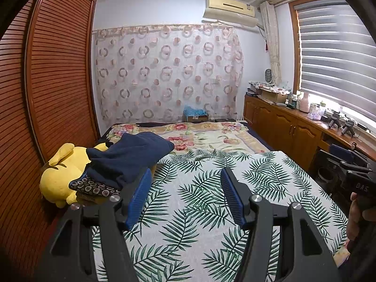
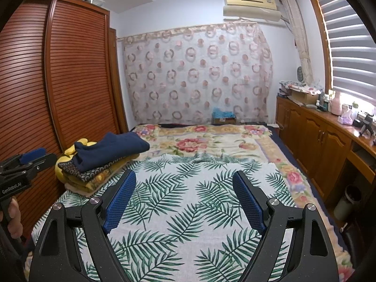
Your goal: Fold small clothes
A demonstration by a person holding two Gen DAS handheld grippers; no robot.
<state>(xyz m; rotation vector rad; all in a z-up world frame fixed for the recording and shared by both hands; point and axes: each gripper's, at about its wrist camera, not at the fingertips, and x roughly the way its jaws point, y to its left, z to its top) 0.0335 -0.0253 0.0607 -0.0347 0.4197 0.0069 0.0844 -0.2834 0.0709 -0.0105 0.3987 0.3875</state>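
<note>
A folded navy garment (image 1: 131,157) (image 2: 110,148) tops a small stack at the bed's left side, over a dark patterned cloth (image 1: 94,186) (image 2: 87,172). My left gripper (image 1: 185,176) hovers over the palm-leaf sheet (image 1: 199,199), open, nothing between its blue pads; the stack lies just left of its left finger. My right gripper (image 2: 184,178) is also open and empty above the same sheet (image 2: 188,199), the stack ahead to its left. The left gripper (image 2: 30,157) shows at the left edge of the right wrist view. At the far right of the left wrist view, the right gripper (image 1: 354,169) is seen.
A yellow plush toy (image 1: 61,176) lies under the stack beside the louvred wooden wardrobe (image 1: 47,82). A floral blanket (image 1: 206,136) covers the far bed. Wooden cabinets (image 1: 293,131) with clutter run along the right under the window. A hand (image 1: 354,213) holds the other gripper's handle.
</note>
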